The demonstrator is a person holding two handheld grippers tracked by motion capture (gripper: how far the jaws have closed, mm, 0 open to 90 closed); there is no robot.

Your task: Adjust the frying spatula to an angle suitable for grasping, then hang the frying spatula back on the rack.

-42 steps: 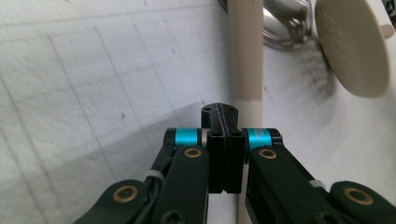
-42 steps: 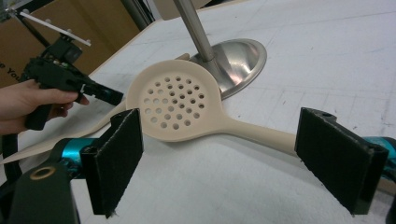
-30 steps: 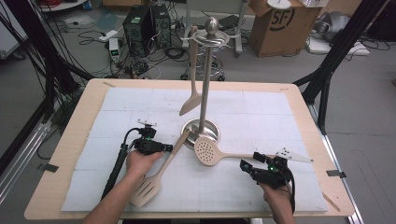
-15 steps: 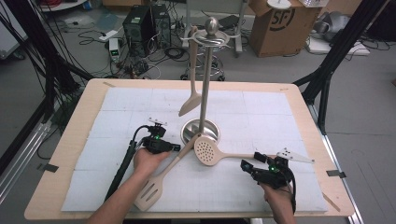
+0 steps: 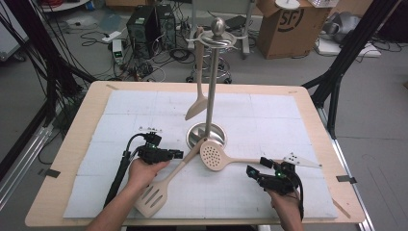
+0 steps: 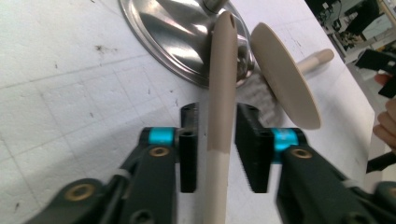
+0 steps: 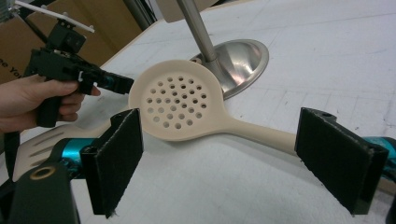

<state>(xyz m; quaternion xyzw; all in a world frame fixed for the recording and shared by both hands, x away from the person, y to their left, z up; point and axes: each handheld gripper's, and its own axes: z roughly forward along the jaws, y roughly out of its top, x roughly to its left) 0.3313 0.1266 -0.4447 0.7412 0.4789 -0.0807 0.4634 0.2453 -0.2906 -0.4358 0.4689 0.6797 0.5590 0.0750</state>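
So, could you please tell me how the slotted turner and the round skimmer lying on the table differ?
The slotted turner has a squarish head with long slots; the skimmer has a round head full of small holes. The turner's handle runs between the left gripper's jaws, while the skimmer's handle lies between the right gripper's wide-open jaws, untouched. The turner's handle tip leans against the stand's base; the skimmer's head sits beside it. Both are beige.
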